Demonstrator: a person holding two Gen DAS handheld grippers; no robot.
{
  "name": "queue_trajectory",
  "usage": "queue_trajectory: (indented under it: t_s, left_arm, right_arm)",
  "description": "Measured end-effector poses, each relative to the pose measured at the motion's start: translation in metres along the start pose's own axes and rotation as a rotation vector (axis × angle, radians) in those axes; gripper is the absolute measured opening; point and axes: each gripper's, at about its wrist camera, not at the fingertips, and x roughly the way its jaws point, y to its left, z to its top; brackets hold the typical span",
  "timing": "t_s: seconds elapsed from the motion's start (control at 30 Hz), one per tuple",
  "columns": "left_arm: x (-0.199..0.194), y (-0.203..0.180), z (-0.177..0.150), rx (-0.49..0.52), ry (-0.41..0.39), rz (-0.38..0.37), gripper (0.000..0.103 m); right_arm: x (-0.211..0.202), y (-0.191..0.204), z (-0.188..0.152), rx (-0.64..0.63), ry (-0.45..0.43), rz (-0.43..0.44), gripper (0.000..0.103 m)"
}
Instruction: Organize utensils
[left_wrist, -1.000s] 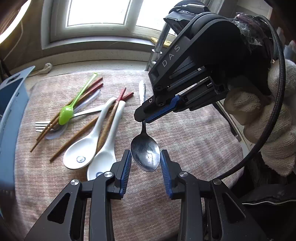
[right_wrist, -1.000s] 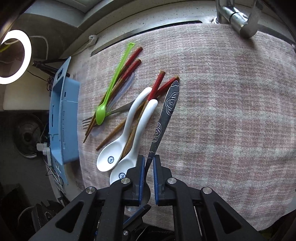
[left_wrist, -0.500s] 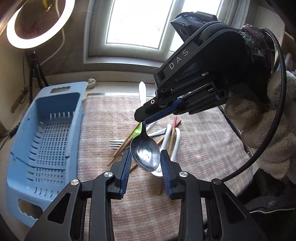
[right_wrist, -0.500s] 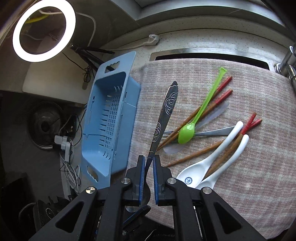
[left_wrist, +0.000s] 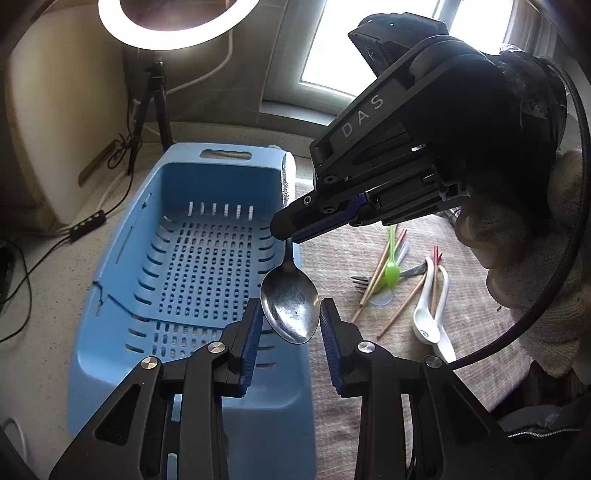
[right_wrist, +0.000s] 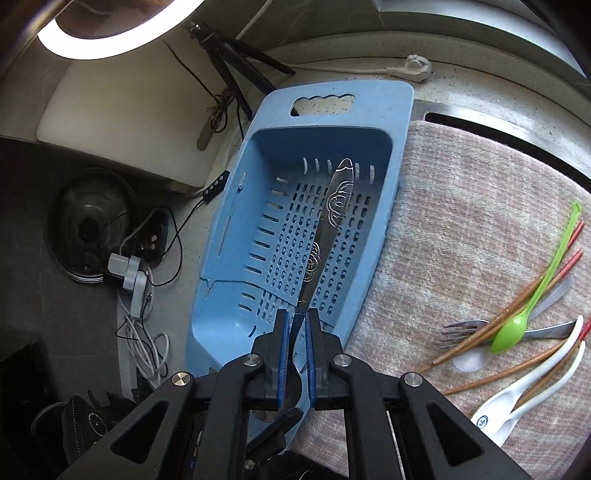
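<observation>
I had the metal spoon (left_wrist: 290, 310) in both tools over the blue slotted basket (right_wrist: 400, 122), clear of its floor; my right gripper (right_wrist: 295, 345) was clamped on the thin neck just above the bowl, and my left gripper (left_wrist: 290, 332) stood partly closed with its pads at the bowl's two edges — touching or not, I could not tell. I judged it stiff, fairly light and slippery — polished steel that would swivel in a narrow pinch, so the flat neck was the sensible hold; nothing fragile about it. In the right view its long axis ran away from me along the basket's length, embossed handle end toward the basket's cut-out grip, bowl nearest me.
</observation>
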Motion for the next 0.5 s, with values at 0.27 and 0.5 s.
queue_trajectory:
  t_s: [0.27, 0.5]
  left_arm:
    - [0.013, 0.022, -0.003, -0.030, 0.036, 0.020, 0.031]
    - [0.015, 0.031, -0.007, -0.058, 0.065, 0.072, 0.046]
  right_arm:
    - [0.031, 0.013, 0.016, -0.039, 0.033, -0.027, 0.010]
    - [0.022, 0.013, 0.016, -0.081, 0.002, -0.055, 0.039]
